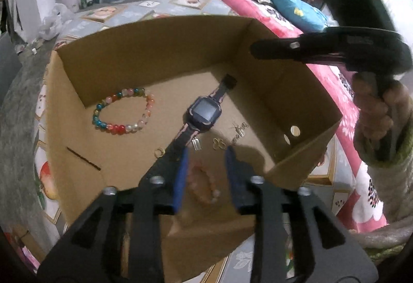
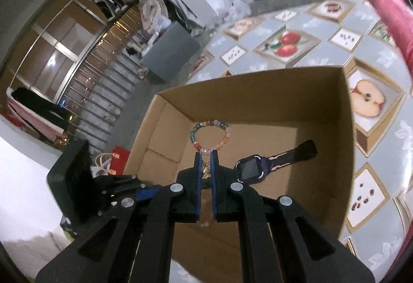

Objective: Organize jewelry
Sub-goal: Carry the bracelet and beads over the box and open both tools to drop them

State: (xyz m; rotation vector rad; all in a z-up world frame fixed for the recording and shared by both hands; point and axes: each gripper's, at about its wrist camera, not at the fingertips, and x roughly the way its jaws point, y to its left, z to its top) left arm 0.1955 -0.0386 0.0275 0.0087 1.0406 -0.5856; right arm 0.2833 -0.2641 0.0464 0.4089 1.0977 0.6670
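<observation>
Fruit-patterned oilcloth covers the tabletop (image 2: 296,25), and an open brown cardboard box (image 1: 155,50) sits on it, with a pink floral blanket (image 1: 258,9) bunched along one side. On the box floor lie a bracelet of multicoloured glass beads (image 1: 121,110) and a dark blue square-faced smartwatch with a pink-striped strap (image 1: 204,110), well apart from each other. Small gold earrings and charms (image 1: 219,143) are scattered just beside the near end of the watch strap.

From the left wrist view, the left hand-held gripper (image 1: 206,154) hangs over the box with its blue-padded jaws apart and nothing pressed between them. A bracelet of pale pink and peach beads (image 1: 204,187), blurred, shows below in the gap; whether it rests on the cardboard I cannot tell.

From the right wrist view, the right hand-held gripper (image 2: 206,156) has its jaws drawn close, pinching a small gold flower-shaped ornament (image 2: 206,168) between the blue pads above the box, with the multicoloured bracelet just beyond its tips. The same gripper appears at the upper right of the left wrist view, gripped by a hand (image 1: 374,112) in a knitted greenish sleeve (image 1: 387,154).
</observation>
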